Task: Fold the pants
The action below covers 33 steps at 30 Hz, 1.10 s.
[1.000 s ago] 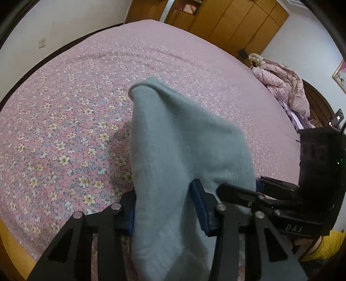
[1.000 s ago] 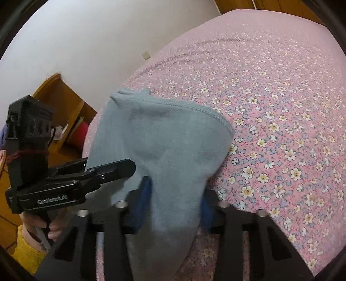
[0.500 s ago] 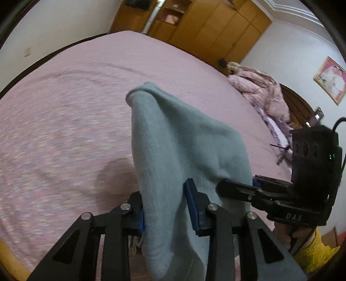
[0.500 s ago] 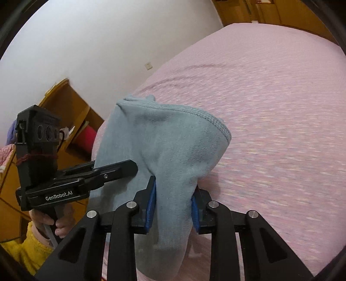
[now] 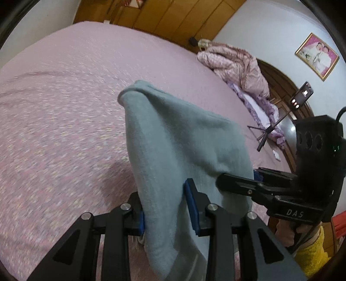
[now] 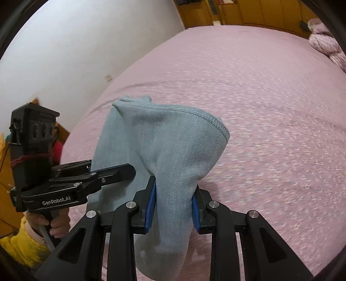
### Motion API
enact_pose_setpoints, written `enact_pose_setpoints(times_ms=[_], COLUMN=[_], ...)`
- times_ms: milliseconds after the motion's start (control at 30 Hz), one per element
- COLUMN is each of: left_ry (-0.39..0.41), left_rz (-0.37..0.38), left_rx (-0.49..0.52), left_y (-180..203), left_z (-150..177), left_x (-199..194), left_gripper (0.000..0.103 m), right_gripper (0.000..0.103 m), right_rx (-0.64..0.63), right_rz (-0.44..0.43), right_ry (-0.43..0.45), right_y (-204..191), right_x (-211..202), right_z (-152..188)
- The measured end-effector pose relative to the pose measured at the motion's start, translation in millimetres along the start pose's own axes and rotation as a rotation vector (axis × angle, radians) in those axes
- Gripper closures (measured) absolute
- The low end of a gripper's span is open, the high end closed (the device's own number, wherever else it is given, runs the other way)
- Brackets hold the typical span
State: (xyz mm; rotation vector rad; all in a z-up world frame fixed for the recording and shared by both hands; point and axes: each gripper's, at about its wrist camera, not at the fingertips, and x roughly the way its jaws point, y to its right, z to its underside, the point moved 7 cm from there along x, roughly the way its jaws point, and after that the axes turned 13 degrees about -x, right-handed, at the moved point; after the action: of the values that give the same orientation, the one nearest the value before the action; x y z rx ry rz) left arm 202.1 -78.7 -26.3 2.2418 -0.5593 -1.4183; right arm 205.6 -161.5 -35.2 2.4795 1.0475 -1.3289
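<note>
Light grey-blue fleece pants (image 5: 183, 147) hang in the air above a pink flowered bed (image 5: 64, 112), held up by both grippers. My left gripper (image 5: 165, 209) is shut on one bunched part of the pants, the cloth squeezed between its blue pads. My right gripper (image 6: 173, 205) is shut on another part of the pants (image 6: 168, 147), whose stitched hem arches over the top. Each view shows the other gripper beside the cloth: the right one (image 5: 244, 179) in the left wrist view, the left one (image 6: 108, 170) in the right wrist view. The lower part of the pants is hidden below the frames.
The bed fills most of both views. A rumpled pink quilt (image 5: 235, 62) lies at its far side near a dark wooden headboard (image 5: 279, 86). A phone on a tripod (image 5: 300, 95) stands at right. Wooden wardrobes (image 5: 173, 17) line the far wall. A hand in a yellow sleeve (image 6: 32, 237) holds the left gripper.
Both grippers have lifted the pants higher off the bed and tilted upward, so more of the room shows. Both grips on the cloth have stayed shut.
</note>
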Motion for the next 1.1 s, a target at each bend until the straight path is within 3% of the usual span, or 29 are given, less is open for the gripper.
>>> enact_pose_setpoints(times_ms=[167, 233, 333, 467, 500, 533, 667, 733, 900, 1000, 1100], left_ry=[-0.079, -0.077, -0.056, -0.015, -0.027, -0.043, -0.045, -0.044, -0.051, -0.038, -0.018], left_rz=[-0.079, -0.127, -0.125, -0.135, -0.142, -0.148, -0.159, -0.179, -0.228, -0.235, -0.235], left_rx=[0.042, 0.043, 0.051, 0.1, 0.116, 0.122, 0.149, 0.164, 0.187, 0.194, 0.181], left_y=[1, -5, -5, 0, 1, -1, -1, -1, -12, -18, -13], left_z=[-26, -35, -40, -49, -51, -53, -65, -69, -71, -68, -66], left_x=[51, 59, 57, 56, 61, 66, 78, 86, 108, 96, 73], left_gripper=[0.071, 0.071, 0.071, 0.071, 0.087, 0.091, 0.091, 0.091, 0.087, 0.081, 0.082], right_gripper=[0.071, 0.068, 0.067, 0.067, 0.067, 0.067, 0.067, 0.074, 0.078, 0.078, 0.078], right_rx=[0.081, 0.13, 0.183, 0.164, 0.152, 0.144, 0.133, 0.12, 0.089, 0.083, 0.085], right_rz=[0.052, 0.077, 0.082, 0.129, 0.151, 0.168, 0.235, 0.27, 0.267, 0.283, 0.286], right_ry=[-0.052, -0.068, -0.076, -0.06, -0.052, -0.043, 0.015, 0.054, 0.024, 0.018, 0.025], right_y=[36, 47, 50, 46, 47, 46, 51, 54, 52, 52, 47], right_x=[23, 33, 40, 24, 18, 12, -3, -6, 27, 38, 29], right_z=[13, 19, 24, 27, 29, 29, 23, 18, 14, 15, 13])
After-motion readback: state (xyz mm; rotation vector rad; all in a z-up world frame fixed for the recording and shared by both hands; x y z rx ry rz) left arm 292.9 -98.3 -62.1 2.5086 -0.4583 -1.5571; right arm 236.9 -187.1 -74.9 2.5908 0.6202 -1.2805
